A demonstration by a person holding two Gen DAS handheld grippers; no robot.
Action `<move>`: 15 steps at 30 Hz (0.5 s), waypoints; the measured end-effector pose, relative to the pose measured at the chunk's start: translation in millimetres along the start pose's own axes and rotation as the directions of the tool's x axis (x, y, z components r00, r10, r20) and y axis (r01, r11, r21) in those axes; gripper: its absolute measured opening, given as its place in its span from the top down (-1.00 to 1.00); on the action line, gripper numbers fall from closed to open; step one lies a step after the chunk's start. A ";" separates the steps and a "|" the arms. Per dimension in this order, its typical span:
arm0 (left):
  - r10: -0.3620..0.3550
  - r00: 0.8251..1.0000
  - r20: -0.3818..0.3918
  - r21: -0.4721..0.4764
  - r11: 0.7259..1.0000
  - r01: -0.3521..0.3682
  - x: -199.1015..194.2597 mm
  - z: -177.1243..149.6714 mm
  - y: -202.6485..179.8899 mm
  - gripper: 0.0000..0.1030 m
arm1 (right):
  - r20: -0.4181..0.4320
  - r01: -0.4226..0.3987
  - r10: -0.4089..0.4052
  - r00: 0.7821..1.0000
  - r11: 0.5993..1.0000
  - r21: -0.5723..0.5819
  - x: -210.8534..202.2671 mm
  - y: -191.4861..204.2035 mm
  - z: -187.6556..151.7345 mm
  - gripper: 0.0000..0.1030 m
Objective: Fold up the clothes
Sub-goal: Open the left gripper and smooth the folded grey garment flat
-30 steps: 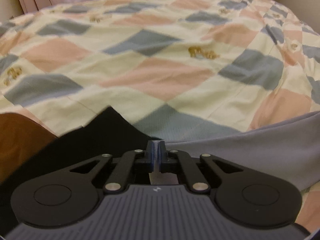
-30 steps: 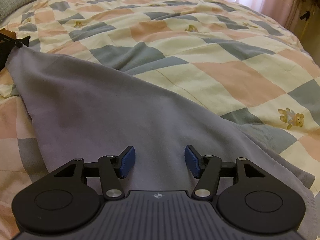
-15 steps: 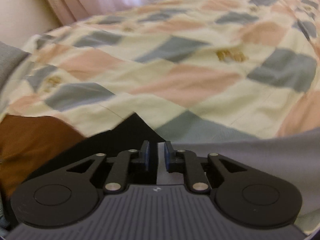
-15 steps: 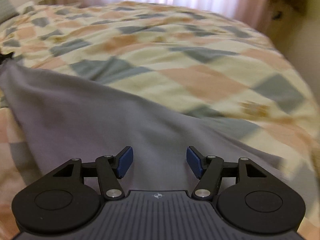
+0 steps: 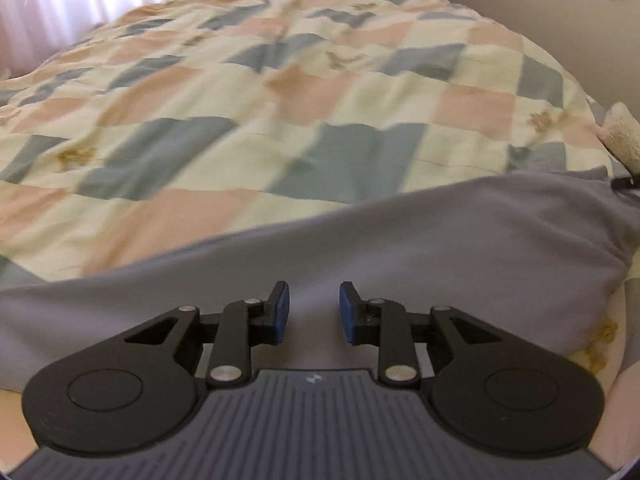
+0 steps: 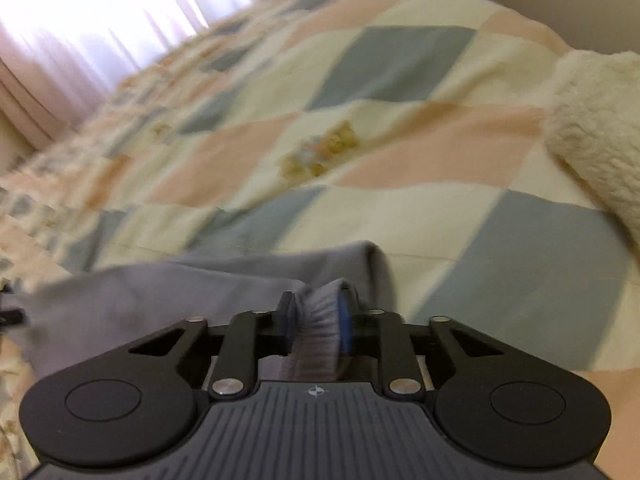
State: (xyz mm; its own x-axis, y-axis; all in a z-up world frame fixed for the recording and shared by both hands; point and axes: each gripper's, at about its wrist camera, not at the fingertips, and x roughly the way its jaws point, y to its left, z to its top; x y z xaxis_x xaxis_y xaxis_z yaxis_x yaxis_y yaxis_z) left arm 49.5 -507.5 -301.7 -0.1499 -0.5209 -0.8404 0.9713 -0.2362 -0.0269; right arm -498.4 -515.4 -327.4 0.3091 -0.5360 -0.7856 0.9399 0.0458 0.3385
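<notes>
A grey garment (image 5: pixel 400 248) lies spread across the near part of the bed in the left wrist view. My left gripper (image 5: pixel 313 312) hovers just above it, open, with nothing between its blue pads. The same grey garment (image 6: pixel 160 300) stretches off to the left in the right wrist view. Its ribbed hem sits bunched between the blue pads of my right gripper (image 6: pixel 318 320), which is shut on it. The right wrist view is blurred by motion.
The bed is covered by a checkered quilt (image 5: pixel 280 100) in pink, cream and blue-grey with small bear prints. A cream fleece item (image 6: pixel 596 128) lies at the right, also seen as the fleece item (image 5: pixel 620 136). Bright curtains (image 6: pixel 100 12) hang behind the bed.
My left gripper let go of the garment, opened and swung right over the grey cloth; the black and brown clothes left its view. My right gripper closed on the garment's ribbed hem.
</notes>
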 end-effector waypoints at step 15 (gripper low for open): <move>0.084 0.996 -0.044 -0.160 0.983 -0.090 30.7 -12.4 -15.5 0.55 | 0.207 0.368 -0.327 0.922 0.906 -0.210 22.7 25.5 -12.1 0.59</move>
State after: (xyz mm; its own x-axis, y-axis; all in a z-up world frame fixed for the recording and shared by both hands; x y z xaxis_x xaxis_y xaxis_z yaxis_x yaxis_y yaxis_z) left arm 32.2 -509.6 -333.8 -0.0598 -0.5023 -0.8626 0.9978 -0.0543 -0.0376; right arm -465.6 -516.2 -342.9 -0.0525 -0.6838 -0.7277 0.9956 0.0209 -0.0915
